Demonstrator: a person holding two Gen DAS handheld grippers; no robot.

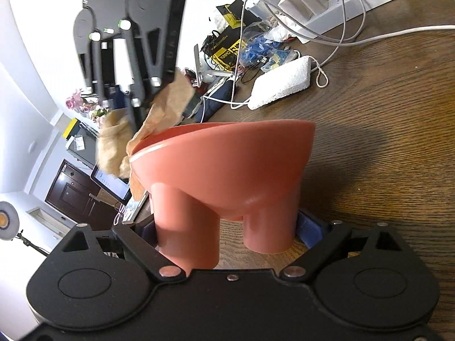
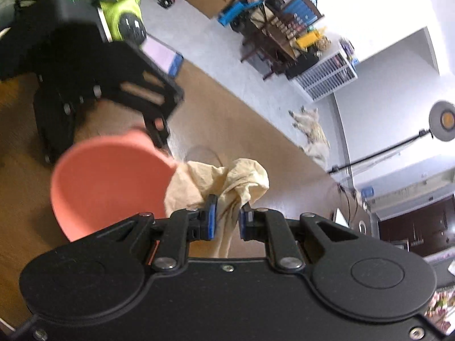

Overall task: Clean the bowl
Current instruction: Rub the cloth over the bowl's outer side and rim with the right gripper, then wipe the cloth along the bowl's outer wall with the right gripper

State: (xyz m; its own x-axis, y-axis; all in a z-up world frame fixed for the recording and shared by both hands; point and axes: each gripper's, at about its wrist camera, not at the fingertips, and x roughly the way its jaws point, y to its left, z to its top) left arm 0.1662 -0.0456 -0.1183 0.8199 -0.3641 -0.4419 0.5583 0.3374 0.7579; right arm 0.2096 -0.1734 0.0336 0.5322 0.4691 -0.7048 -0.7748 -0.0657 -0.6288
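Light, stiff, slippery bowl (image 1: 227, 159) pinched by left gripper (image 1: 227, 236) across 2 legs; soft cloth (image 2: 224, 182) pinched by right gripper (image 2: 227, 218)

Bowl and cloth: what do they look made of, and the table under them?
Bowl: probably plastic or silicone; uniform salmon colour, smooth matte skin, thick moulded legs, soft sheen at the rim. Cloth: thin soft fabric, tan, crumpled into limp folds. Table: dark wood or wood-look veneer, with visible grain lines.

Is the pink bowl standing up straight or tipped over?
Tipped. The pink footed plastic bowl is held off the table by its legs in the left gripper, with its opening turned sideways toward the crumpled tan cloth.
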